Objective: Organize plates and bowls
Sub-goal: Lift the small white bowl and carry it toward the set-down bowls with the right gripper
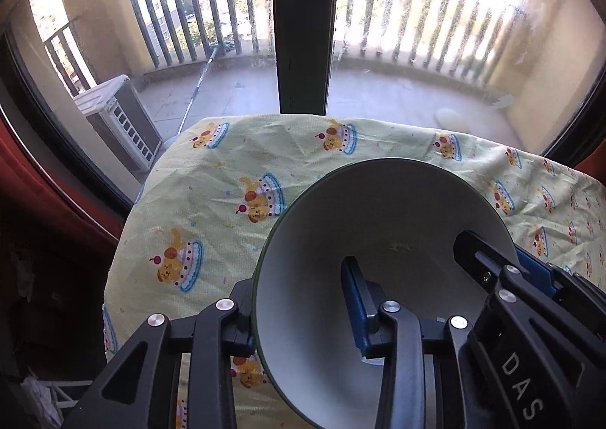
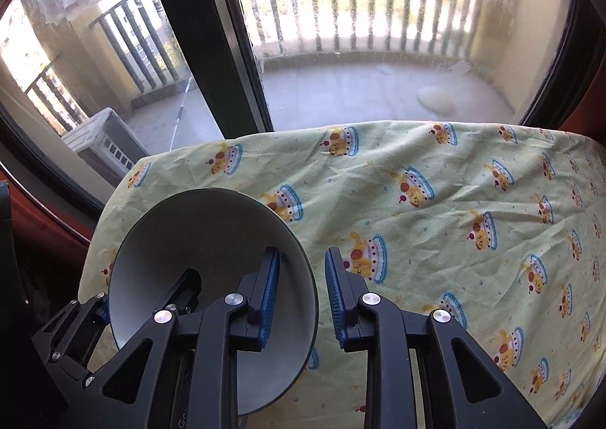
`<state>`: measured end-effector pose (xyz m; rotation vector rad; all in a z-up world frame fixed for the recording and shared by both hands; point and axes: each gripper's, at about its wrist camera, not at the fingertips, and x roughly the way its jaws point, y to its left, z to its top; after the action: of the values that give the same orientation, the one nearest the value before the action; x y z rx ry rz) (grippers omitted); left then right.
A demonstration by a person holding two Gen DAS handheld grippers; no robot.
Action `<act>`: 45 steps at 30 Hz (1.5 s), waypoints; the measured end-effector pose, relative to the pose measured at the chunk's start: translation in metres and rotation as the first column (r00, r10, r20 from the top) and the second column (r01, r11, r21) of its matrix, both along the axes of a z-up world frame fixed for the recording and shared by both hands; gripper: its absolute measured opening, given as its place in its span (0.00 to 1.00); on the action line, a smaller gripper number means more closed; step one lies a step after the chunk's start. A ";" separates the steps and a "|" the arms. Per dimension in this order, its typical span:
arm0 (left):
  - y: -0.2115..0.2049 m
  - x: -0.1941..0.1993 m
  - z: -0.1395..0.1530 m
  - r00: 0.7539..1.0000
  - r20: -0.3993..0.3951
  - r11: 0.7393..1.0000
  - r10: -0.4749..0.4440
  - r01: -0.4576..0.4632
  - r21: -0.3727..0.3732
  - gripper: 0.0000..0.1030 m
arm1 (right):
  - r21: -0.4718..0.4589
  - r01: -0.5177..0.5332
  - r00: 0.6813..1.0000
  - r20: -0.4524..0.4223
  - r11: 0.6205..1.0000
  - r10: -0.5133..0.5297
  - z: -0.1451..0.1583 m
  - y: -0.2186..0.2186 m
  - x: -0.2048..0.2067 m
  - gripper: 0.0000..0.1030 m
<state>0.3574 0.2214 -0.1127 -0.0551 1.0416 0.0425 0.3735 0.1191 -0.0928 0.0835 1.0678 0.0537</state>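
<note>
1. Glass doors [image 1: 416,50] fill the upper half of both views, a balcony railing [image 1: 189,12] behind them.
2. Surface [image 2: 454,201] covered in a yellow cloth printed with cartoon cakes spans the lower half of each frame.
3. White bowl [image 1: 378,220] with a dark green rim sits lower centre in the left view and lower left in the right view [image 2: 212,239], tilted on the cloth.
4. Left claw [image 1: 299,315] is clamped on the bowl's rim, one finger outside, one inside.
5. Right claw [image 2: 303,296] is clamped on the opposite rim, its blue pads [image 2: 270,296] straddling the wall.
</note>
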 end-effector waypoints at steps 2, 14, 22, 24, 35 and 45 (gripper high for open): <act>0.000 0.001 0.001 1.000 0.006 1.000 -0.007 0.007 0.015 0.26 | 0.014 0.001 1.000 -0.007 1.000 -0.001 -0.002 0.000 0.003 0.25; -0.003 -0.009 0.002 0.999 -0.036 0.999 -0.006 0.004 -0.037 0.26 | -0.014 -0.002 1.000 -0.001 1.000 0.002 0.004 0.001 -0.004 0.23; -0.021 -0.031 0.004 0.997 -0.064 0.997 -0.048 0.044 -0.057 0.27 | -0.031 0.036 0.999 -0.027 0.999 -0.037 0.009 -0.018 -0.028 0.23; -0.025 -0.039 0.004 0.996 -0.072 0.997 -0.051 0.046 -0.065 0.27 | -0.033 0.048 0.998 -0.038 0.998 -0.049 0.009 -0.023 -0.035 0.23; -0.036 -0.076 0.020 0.998 -0.052 0.997 -0.034 0.030 -0.069 0.27 | -0.018 0.074 0.996 -0.057 0.997 -0.075 0.023 -0.040 -0.074 0.23; -0.058 -0.104 0.049 0.998 -0.024 0.997 -0.051 0.049 -0.054 0.27 | 0.001 0.081 0.997 -0.010 0.997 -0.081 0.055 -0.057 -0.107 0.23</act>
<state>0.2532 0.1631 -0.0634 -0.0772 1.0691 -0.0300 0.2670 0.0617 -0.0377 0.1288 1.0736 -0.0191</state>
